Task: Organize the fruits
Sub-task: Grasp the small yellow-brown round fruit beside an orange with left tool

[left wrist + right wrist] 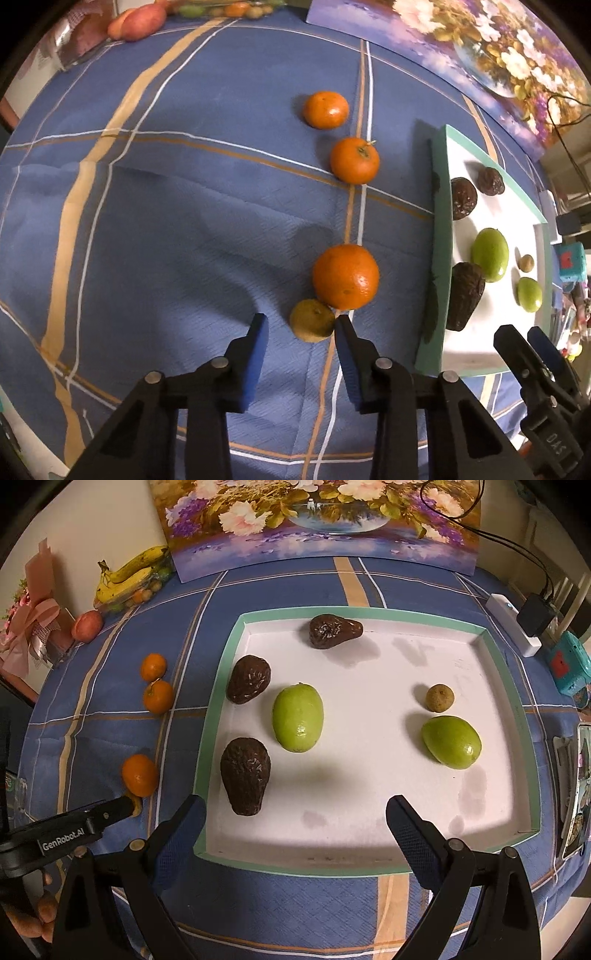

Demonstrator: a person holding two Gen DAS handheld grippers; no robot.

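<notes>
My left gripper (301, 325) points down over the blue plaid tablecloth (166, 229), its jaws partly drawn in around a small yellow-green citrus (311, 320). The right-hand pad touches the fruit's side; the other pad stands clear of it, so nothing is clamped. That citrus lies against a large tangerine (345, 277), leaving no gap on its far side. Two more tangerines (354, 160) sit farther along the same line, apart from each other. To the left of the row the cloth is bare and gives free room.

The teal rim (201, 746) of the white tray (369, 782) stands near the row. My right gripper (295, 816) hovers wide open over the tray's near edge, holding nothing. Inside the tray, three dark wrinkled avocados (245, 775) crowd the left wall, two green fruits (297, 718) lie toward the middle and right, and a small brown round fruit (439, 698) sits beside the right one. The tray's near half is open floor.

"GenRobot.AI" reads on the left gripper's body in the right wrist view; "DAS" shows on the right gripper's finger in the left wrist view.
</notes>
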